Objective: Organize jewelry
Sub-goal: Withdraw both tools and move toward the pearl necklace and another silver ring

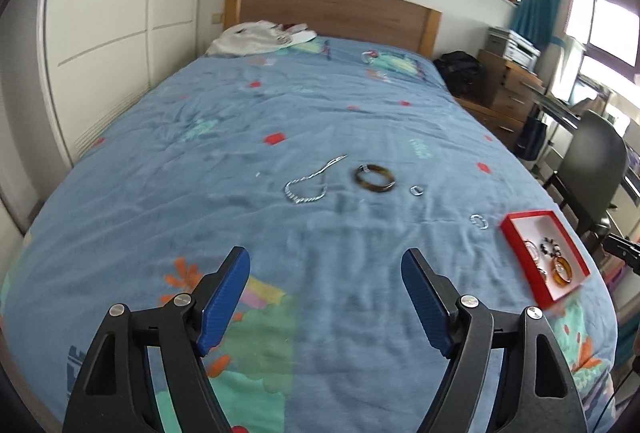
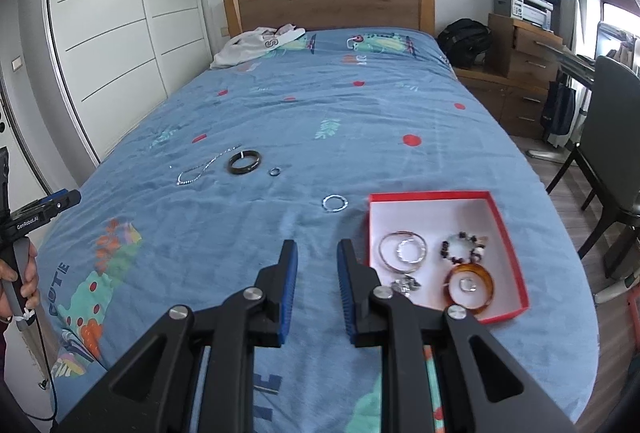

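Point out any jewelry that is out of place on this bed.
Four pieces lie loose on the blue bedspread outside the red box: a silver chain, a dark bangle, a small ring and a silver hoop nearest the box. The other pieces sit inside it. Nothing looks damaged.

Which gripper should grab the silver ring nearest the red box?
Right. The right gripper is open, empty, and the silver ring lies just ahead of it beside the red box. The left gripper sits farther off.

Red box [image 2: 434, 196] holding bangles, chain [image 2: 200, 171], dark bangle [image 2: 245, 161], rings loose on bedspread
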`<state>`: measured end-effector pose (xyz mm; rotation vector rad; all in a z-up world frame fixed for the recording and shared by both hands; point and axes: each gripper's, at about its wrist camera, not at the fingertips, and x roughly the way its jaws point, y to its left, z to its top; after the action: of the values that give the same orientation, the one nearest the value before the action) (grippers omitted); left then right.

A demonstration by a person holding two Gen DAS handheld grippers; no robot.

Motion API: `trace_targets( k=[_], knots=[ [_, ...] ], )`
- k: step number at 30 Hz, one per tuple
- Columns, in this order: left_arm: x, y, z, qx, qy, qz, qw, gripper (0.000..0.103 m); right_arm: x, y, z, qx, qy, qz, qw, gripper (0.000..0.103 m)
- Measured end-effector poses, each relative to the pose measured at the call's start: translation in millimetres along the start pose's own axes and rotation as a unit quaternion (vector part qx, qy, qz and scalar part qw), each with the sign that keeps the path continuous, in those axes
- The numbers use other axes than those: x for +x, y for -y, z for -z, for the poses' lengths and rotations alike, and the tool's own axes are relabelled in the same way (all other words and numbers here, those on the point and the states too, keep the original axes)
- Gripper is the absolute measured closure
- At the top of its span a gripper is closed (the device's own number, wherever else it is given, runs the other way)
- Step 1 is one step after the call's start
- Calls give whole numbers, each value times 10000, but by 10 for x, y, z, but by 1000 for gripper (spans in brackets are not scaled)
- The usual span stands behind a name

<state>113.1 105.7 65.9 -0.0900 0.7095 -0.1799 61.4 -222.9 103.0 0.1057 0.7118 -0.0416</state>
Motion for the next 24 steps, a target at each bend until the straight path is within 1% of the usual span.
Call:
trace_targets(
  k=[1,3,5,17,24],
  knots=[
    [32,-27,17,-31,-33,-15,10000,25,60,-30,-1,-1,-30,-13,10000,82],
    [117,-101,62,-97,-113,-41,9999,25,184,-71,2,15,-81,-51,10000,75],
    [213,-139,99,-147,-211,-68,9996,25,322,-108,6,30,-140,-87,9999,73],
    [779,-230,266,-251,-695,-164,9971,24,1049,-178,74,75,-539,-270,9982,73],
    [1020,-261,274,-263,-854,-214,9958,24,1374,-160,109,125,-698,-307,9970,73]
  ],
)
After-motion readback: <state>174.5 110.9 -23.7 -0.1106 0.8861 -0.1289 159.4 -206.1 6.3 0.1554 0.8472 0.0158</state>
